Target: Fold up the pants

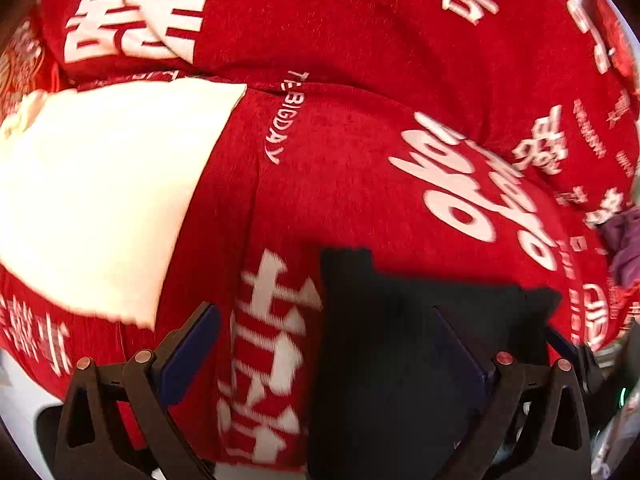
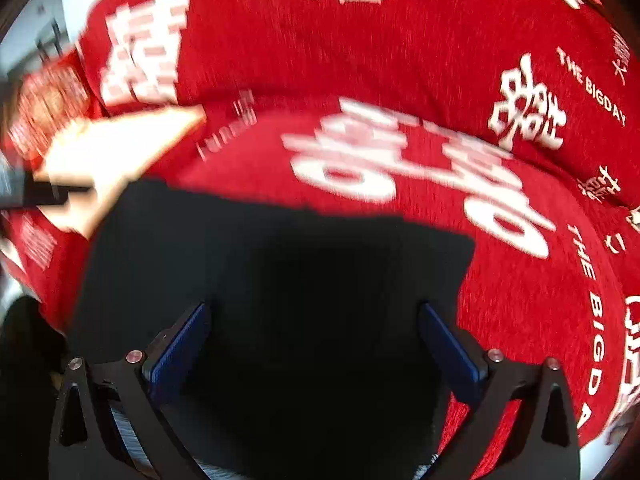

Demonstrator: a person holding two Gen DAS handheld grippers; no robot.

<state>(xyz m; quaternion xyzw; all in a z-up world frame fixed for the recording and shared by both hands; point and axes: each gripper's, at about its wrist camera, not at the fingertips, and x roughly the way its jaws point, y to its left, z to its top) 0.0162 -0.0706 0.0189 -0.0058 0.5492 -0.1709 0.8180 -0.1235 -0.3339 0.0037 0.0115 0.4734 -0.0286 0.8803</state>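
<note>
- Dark black fabric pants [image 2: 276, 280]: they lie on a red plush bedspread printed with white characters and "THE BIGDAY" lettering [image 2: 400, 60]. In the right wrist view they fill the frame from 9 o'clock to 3 o'clock; in the left wrist view they sit at 5 o'clock.
- Right gripper [image 2: 314, 344]: blue-padded fingers spread wide, hovering over the pants and pinching nothing.
- Left gripper [image 1: 332, 344]: fingers likewise spread, straddling the pants' left edge, with red cloth under the left finger.
- Cream-white patch [image 1: 100, 188]: lies at 9 o'clock in the left view; what it is cannot be told.
- Progress, as a judgement: the visible piece reads as a compact, roughly rectangular block with straight edges, suggesting at least one fold is made. Layers are indistinguishable in the dark, blurred cloth, so remaining folds cannot be counted.
</note>
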